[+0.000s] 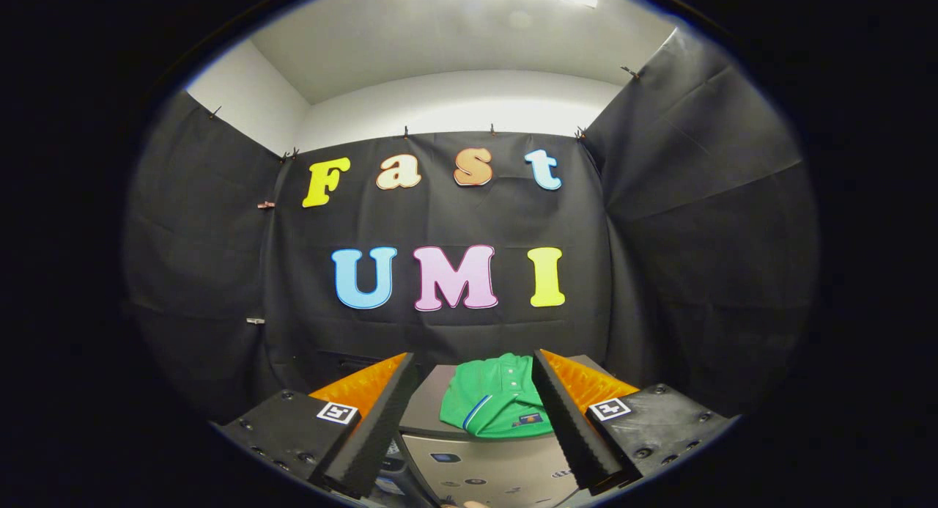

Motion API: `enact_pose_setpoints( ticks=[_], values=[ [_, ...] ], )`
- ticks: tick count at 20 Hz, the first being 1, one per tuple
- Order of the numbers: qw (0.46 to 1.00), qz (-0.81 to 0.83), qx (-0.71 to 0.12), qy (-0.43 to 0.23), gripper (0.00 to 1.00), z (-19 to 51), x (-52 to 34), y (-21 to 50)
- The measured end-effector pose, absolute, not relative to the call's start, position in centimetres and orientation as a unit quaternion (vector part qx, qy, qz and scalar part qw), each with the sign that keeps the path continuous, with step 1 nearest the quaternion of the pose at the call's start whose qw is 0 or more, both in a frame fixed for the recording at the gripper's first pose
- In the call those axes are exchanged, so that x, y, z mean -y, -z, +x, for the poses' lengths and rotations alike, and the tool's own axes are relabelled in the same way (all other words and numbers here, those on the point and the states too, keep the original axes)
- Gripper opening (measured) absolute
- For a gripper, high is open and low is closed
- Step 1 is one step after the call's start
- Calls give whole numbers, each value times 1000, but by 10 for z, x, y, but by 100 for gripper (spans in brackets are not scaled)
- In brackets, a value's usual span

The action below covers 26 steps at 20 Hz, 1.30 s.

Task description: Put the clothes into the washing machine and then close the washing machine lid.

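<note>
Claw agape before green shirt

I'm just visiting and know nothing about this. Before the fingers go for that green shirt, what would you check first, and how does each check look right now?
1. Fingers spread wide enough to take cloth: ok, the gripper stands open with a broad gap.
2. Green shirt in sight: ok, folded, lying ahead of the fingers and between them.
3. Shirt free of other things: ok, it lies alone on the washing machine top.
4. Fingers holding nothing yet: ok.
5. Lid open to receive the shirt: cannot tell; the shirt lies on a flat grey surface.
6. Gap down to the shirt: cannot tell.
</note>
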State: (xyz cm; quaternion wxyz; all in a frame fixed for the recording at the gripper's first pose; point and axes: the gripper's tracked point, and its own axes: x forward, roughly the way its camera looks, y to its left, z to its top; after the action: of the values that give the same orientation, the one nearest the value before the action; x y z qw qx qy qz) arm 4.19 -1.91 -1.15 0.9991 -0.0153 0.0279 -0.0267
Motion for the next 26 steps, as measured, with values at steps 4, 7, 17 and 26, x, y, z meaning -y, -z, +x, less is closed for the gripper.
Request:
enact_pose_setpoints(
  ticks=[4,7,17,26],
  values=[
    [999,-14,-37,32,99,73,29,5],
    [997,-5,-59,39,99,102,37,7],
    [989,-7,-126,78,98,206,75,24],
    [965,-12,-238,106,98,277,114,112]
  ],
)
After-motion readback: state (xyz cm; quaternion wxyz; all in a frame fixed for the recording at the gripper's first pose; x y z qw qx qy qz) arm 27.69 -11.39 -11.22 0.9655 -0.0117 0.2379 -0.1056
